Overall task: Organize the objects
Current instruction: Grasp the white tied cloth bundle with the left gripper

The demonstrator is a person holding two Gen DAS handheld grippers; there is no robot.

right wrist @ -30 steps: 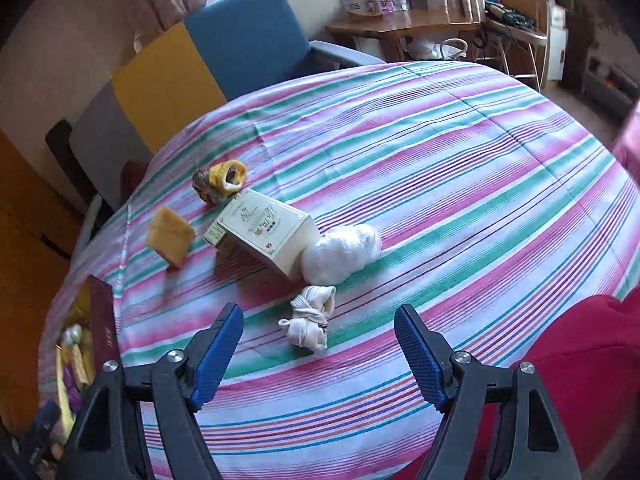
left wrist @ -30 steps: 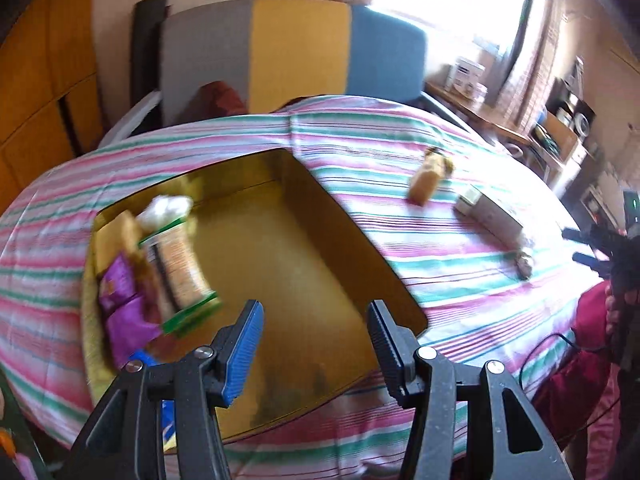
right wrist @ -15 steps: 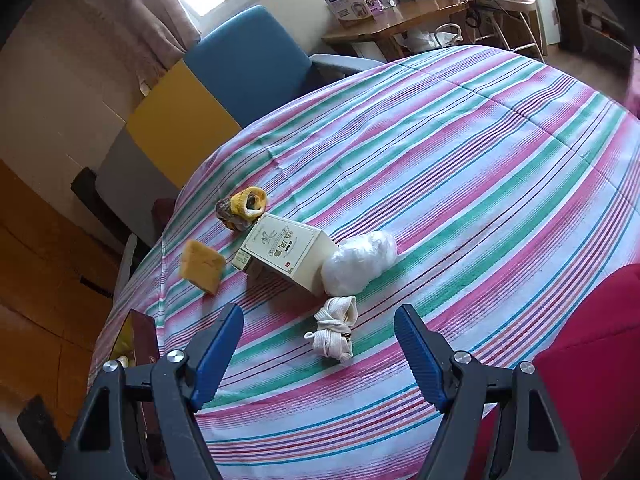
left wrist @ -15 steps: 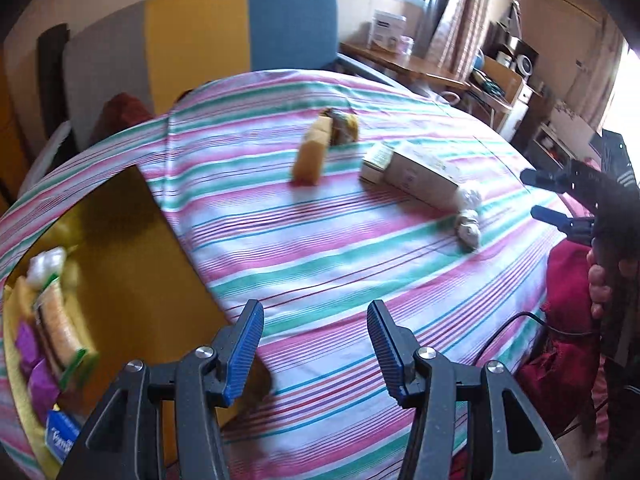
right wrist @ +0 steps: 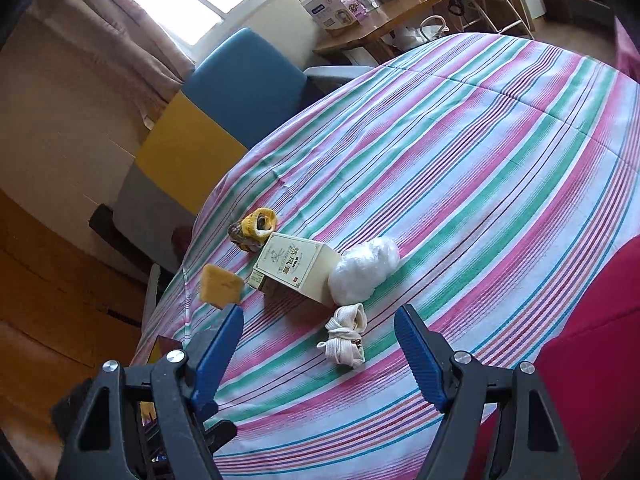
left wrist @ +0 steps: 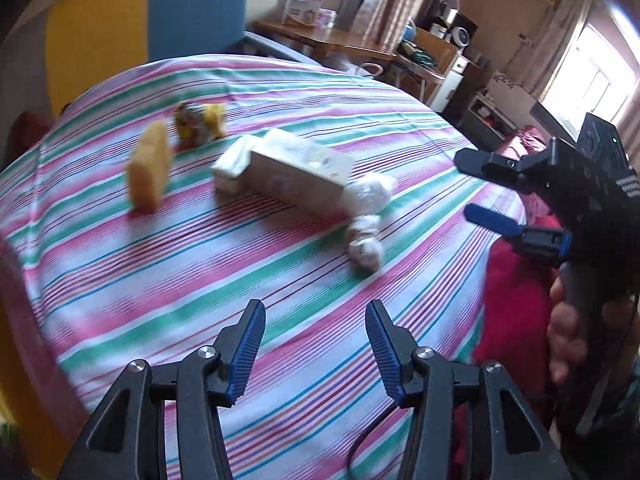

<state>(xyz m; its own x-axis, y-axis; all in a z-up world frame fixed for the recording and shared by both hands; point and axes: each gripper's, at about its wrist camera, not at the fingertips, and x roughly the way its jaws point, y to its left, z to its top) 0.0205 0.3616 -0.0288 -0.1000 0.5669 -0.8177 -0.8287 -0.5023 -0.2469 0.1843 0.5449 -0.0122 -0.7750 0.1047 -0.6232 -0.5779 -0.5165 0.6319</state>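
You swung the left gripper (left wrist: pixel 316 344) off the storage box toward the loose clutter; both jaws stood open, empty. Probably next: the rolled socks (right wrist: pixel 346 336) before your right gripper (right wrist: pixel 320 344), on the desk (right wrist: pixel 500 184).

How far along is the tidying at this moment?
Nothing is in hand: the left gripper and right gripper are both open. Five items are left on the striped cloth: sponge, yellow sock, box, white bag and rolled socks. No finished step shows in these views.
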